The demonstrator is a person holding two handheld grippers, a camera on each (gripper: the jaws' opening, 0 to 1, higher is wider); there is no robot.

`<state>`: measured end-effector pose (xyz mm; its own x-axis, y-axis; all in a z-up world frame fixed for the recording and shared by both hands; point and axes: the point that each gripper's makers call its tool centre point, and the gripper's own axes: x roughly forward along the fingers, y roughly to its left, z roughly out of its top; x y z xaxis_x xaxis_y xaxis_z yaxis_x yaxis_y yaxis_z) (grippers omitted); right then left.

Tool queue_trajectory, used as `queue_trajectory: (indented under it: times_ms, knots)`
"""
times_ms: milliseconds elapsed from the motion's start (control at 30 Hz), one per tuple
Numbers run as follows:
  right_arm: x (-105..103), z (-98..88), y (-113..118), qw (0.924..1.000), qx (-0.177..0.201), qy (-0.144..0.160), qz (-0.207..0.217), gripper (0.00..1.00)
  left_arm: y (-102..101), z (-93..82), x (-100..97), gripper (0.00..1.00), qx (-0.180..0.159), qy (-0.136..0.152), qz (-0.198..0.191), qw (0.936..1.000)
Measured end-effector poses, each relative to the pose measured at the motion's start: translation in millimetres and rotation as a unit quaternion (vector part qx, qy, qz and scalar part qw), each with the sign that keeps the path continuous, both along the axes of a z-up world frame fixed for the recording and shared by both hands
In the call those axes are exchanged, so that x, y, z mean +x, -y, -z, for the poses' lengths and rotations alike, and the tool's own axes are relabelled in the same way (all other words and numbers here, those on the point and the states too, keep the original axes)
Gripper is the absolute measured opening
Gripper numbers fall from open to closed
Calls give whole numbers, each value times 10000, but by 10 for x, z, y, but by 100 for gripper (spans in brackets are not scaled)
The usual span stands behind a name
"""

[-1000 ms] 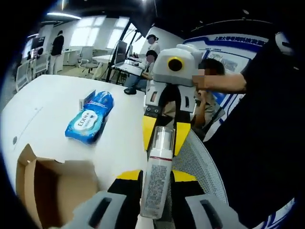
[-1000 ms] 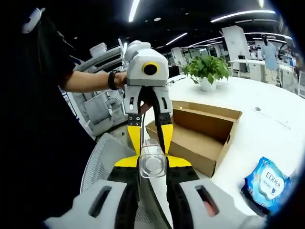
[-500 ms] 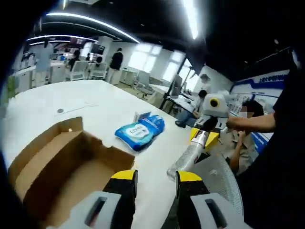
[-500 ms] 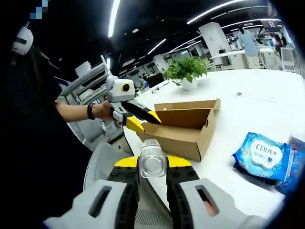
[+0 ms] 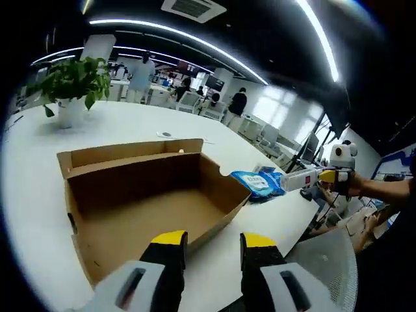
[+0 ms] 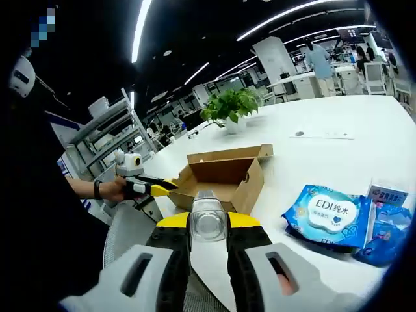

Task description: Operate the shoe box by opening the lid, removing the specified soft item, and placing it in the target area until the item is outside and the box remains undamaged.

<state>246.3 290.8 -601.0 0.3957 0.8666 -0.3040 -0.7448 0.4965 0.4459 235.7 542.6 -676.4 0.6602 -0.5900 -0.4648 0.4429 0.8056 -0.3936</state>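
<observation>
Right gripper view: the right tool (image 6: 208, 224) is clamped on a clear-capped bottle (image 6: 208, 220) that points forward along its jaws, cap toward the table (image 6: 338, 149). From this tool, bare table top lies just ahead beyond the near edge, the open cardboard shoe box (image 6: 224, 182) a little left, the blue wipes pack (image 6: 328, 214) to the right. My reading is that the bottle is the item taken out, and setting it down turns on swinging its long axis from pointing forward to lying flat on the table between box and pack; the right tool, already holding it, is the one placed to do so.

In the left gripper view the left tool (image 5: 211, 244) holds nothing, jaws a moderate gap apart, just short of the box's near wall at the table's near edge. The box looks empty and undamaged.

The pack reads "EDI" with Chinese characters beside it; a smaller box (image 6: 389, 195) behind it carries print too small to read.
</observation>
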Motion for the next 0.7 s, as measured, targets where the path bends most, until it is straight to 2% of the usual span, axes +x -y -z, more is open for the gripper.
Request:
queue_trajectory:
  times_ms: [267, 533, 600, 633, 700]
  knots:
    - [215, -64, 140, 9999, -1, 45, 153, 17, -75, -21, 51, 33, 62, 82, -232, 9997]
    - [464, -130, 294, 9996, -60, 46, 282, 17, -90, -26, 53, 33, -1, 42, -348, 9994]
    - [565, -132, 360, 9994, -198, 72, 286, 17, -88, -49, 52, 33, -17, 69, -379, 9993]
    - [610, -110, 407, 9987, -437, 122, 233, 17, -90, -53, 49, 33, -31, 73, -397, 9992]
    - [703, -107, 457, 9977, -641, 166, 175, 17, -92, -61, 43, 33, -36, 80, -419, 9991]
